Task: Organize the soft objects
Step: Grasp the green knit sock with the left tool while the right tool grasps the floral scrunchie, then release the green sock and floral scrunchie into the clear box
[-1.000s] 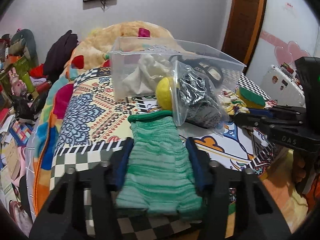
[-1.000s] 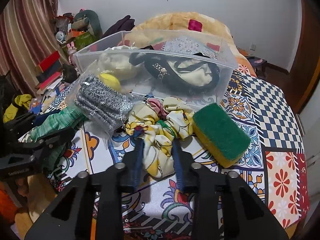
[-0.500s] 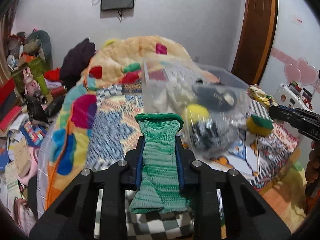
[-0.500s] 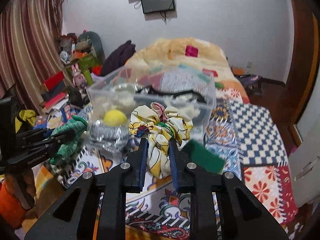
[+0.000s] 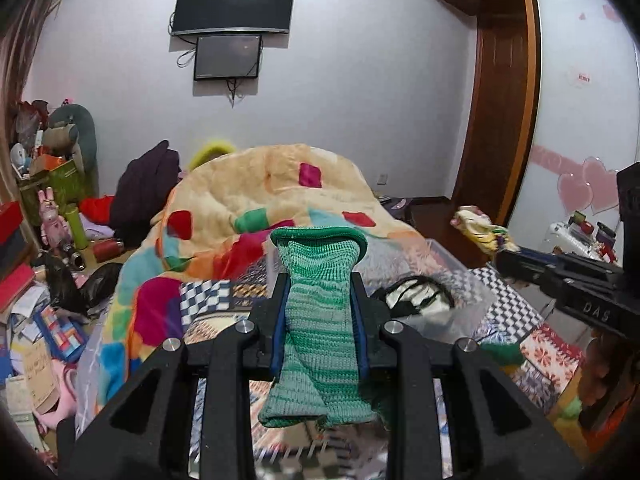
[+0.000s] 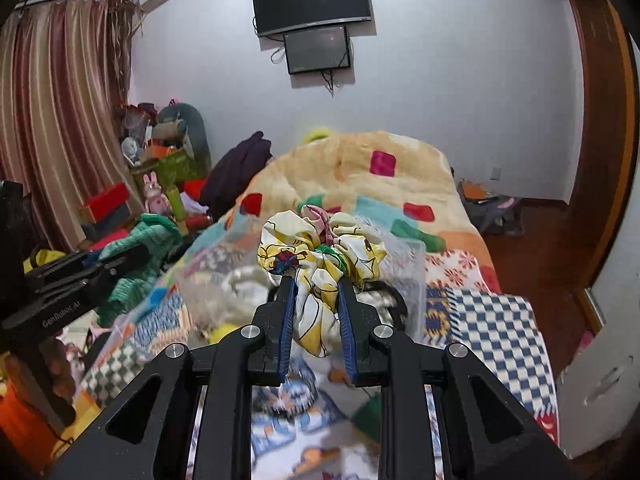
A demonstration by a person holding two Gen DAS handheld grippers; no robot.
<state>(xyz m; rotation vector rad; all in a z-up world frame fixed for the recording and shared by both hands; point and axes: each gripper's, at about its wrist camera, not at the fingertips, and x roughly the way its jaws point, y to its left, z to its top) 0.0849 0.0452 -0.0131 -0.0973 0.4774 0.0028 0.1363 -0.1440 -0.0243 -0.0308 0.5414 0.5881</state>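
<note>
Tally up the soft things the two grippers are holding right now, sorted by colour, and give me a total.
Green: 1, the knitted green cloth in the left gripper.
Yellow print: 1, the yellow scrunchie in the right gripper.
Total: 2 soft things held, both raised near the clear plastic bin.

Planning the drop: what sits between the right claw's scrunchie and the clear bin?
Nothing solid; in the right wrist view the scrunchie hangs in open air in front of the clear bin.
</note>
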